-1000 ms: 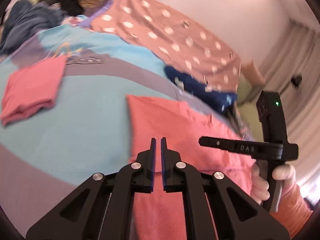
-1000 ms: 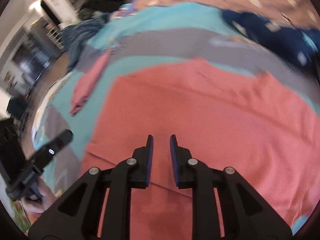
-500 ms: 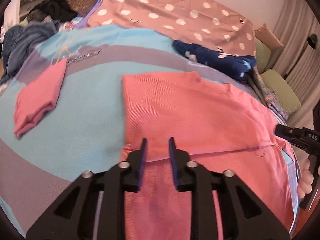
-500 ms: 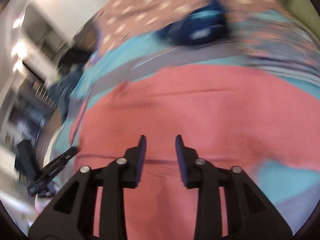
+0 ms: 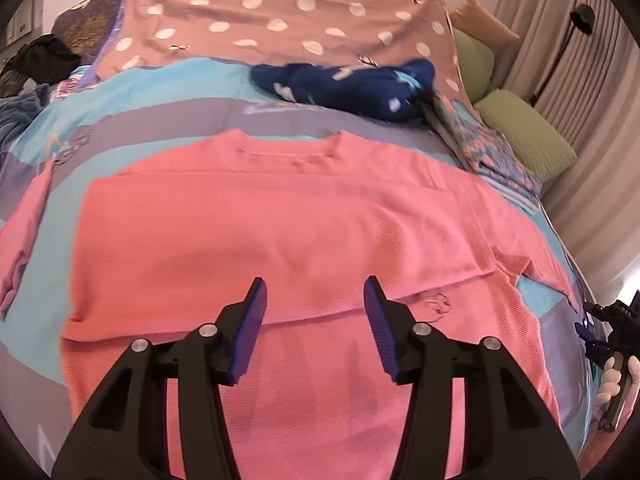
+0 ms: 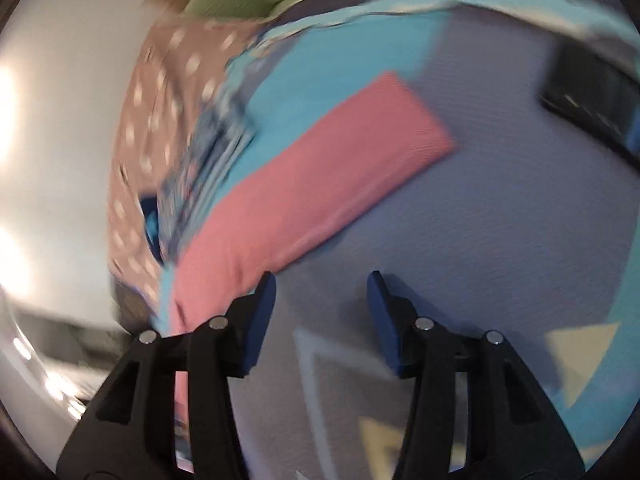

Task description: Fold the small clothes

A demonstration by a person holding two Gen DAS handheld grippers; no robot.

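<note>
Both grippers' fingers are spreading, gripping nothing: your left gripper (image 5: 315, 306) is hovering over the half-folded coral knit top (image 5: 280, 232); your right gripper (image 6: 321, 300) is needing the sleeve (image 6: 320, 184) at eleven o'clock.

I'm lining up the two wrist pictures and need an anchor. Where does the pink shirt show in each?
Left wrist: the pink shirt fills the middle, spread flat, collar at the far end, under the open left gripper.
Right wrist: only a blurred sleeve runs from lower left to upper right, left of the open right gripper.
Shared landmark: the polka-dot sheet.
</note>
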